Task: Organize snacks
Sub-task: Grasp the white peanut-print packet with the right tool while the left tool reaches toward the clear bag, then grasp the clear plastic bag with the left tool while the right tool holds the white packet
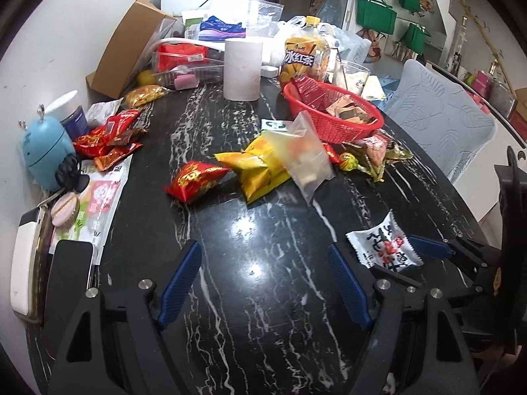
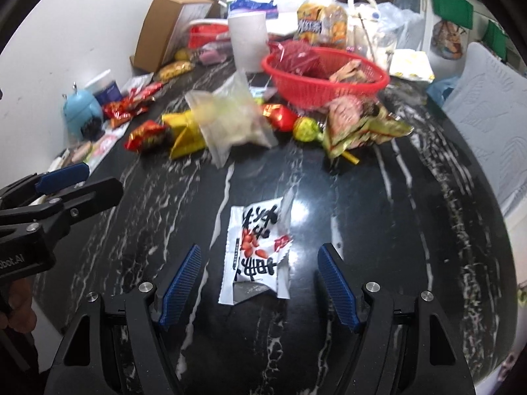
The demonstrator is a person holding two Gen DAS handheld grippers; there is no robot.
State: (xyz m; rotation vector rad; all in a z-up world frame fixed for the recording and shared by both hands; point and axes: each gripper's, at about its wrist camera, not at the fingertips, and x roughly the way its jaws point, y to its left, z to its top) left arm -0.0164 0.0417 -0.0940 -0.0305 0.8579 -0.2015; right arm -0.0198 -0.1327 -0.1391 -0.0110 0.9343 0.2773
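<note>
While the white packet lies flat on the black table, my right gripper stands over it, jaws wide apart, the packet between them but touched by neither pad; nothing is held. My left gripper is likewise wide open and empty, with only bare table between its fingers and the same packet just off to its right. Step in hand, as I judge it: picking the first loose snack for sorting into the red basket. Next move calls for lowering the right jaws astride the packet and closing on its edges (thin and flat, so it may slide on the glossy top rather than lift). The basket already holds a dark red pack and some brown-wrapped pieces; I cannot make out more. Short of it lies the unsorted heap: clear bag, yellow packs, red packs, green wrappers. A cardboard box stands open at the back, contents hidden.
</note>
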